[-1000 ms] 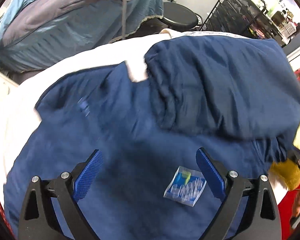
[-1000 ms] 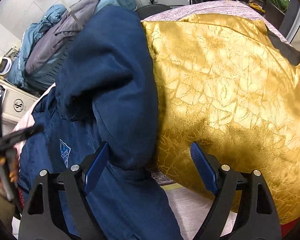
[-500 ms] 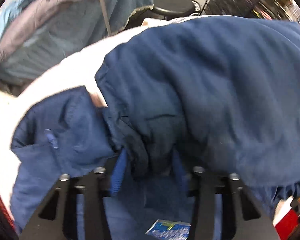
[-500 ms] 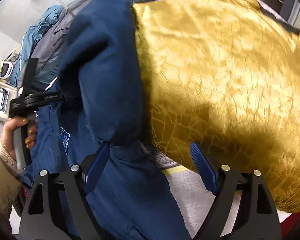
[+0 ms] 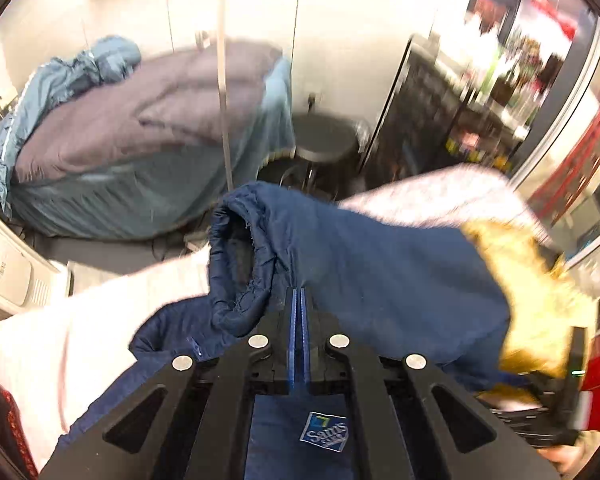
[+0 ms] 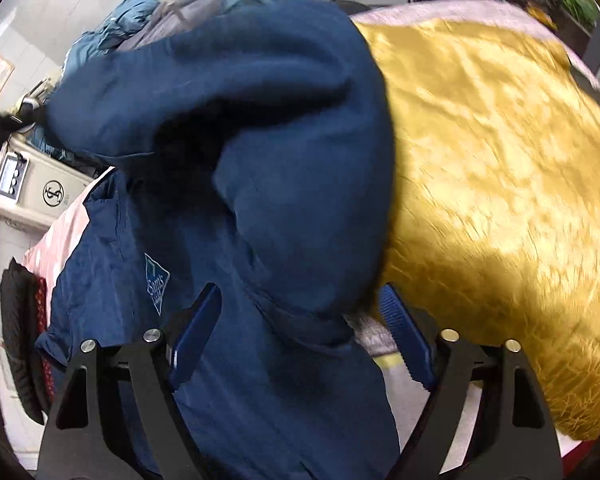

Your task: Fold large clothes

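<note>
A large navy blue jacket (image 5: 380, 272) with a small white-and-blue chest logo (image 5: 324, 432) lies over a pale table. My left gripper (image 5: 298, 300) is shut on a fold of the jacket near its sleeve cuff (image 5: 236, 240) and holds it lifted. In the right wrist view the jacket (image 6: 236, 168) bulges up, with its logo (image 6: 157, 282) at the left. My right gripper (image 6: 300, 320) is open, its blue fingers either side of the jacket's lower part, gripping nothing.
A gold crinkled cloth (image 6: 500, 184) lies right of the jacket, also seen in the left wrist view (image 5: 532, 304). Blue-grey bedding (image 5: 132, 144), a black stool (image 5: 324, 140) and a dark wire shelf (image 5: 440, 120) stand behind. A beige machine (image 6: 40, 188) is at left.
My left gripper went from open above the flat jacket to shut on a fold by the sleeve and has lifted it. The right gripper stayed open and barely moved.
</note>
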Demonstrator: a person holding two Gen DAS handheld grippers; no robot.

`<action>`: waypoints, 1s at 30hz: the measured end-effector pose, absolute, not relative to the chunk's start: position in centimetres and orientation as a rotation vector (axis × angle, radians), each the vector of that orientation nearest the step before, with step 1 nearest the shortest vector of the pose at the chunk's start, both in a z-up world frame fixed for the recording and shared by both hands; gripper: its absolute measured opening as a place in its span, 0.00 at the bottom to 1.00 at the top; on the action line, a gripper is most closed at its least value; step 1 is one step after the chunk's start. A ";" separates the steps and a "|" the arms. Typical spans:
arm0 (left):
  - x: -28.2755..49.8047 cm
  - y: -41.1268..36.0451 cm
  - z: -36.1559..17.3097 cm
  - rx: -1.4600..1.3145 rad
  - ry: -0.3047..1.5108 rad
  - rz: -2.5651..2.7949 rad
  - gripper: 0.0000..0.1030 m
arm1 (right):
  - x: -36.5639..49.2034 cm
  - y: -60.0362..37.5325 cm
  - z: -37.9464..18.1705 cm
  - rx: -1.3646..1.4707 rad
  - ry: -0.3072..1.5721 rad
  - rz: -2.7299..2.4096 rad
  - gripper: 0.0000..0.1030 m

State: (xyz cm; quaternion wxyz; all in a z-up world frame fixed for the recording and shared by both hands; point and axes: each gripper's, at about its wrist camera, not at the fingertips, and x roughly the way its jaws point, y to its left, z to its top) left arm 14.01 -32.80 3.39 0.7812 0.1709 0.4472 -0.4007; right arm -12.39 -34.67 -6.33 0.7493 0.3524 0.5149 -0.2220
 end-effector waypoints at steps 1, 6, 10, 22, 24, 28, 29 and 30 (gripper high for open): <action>13.6 -31.6 4.7 0.340 0.952 -0.862 0.02 | -11.9 -34.5 -6.2 0.745 1.129 -0.486 0.62; 10.4 -23.9 6.4 0.313 0.923 -0.759 0.00 | -10.5 -33.9 -6.2 0.618 1.179 -0.537 0.30; 8.5 -16.2 1.4 0.318 1.081 -0.600 0.00 | -10.0 -32.0 -5.5 0.519 1.183 -0.508 0.26; 11.6 -17.5 -8.6 0.202 1.237 -0.621 0.87 | -9.9 -30.9 -6.0 0.438 1.230 -0.496 0.25; 13.0 -20.1 -9.3 0.191 1.249 -0.695 0.87 | -10.1 -31.0 -6.2 0.442 1.229 -0.493 0.25; 16.1 -25.8 -13.1 0.296 1.303 -0.753 0.87 | -10.5 -31.4 -6.3 0.490 1.216 -0.501 0.25; 16.7 -26.4 -13.8 0.310 1.313 -0.743 0.87 | -10.6 -31.5 -6.3 0.498 1.212 -0.504 0.25; 17.1 -27.0 -14.5 0.323 1.327 -0.740 0.85 | -10.6 -31.5 -6.3 0.505 1.209 -0.508 0.25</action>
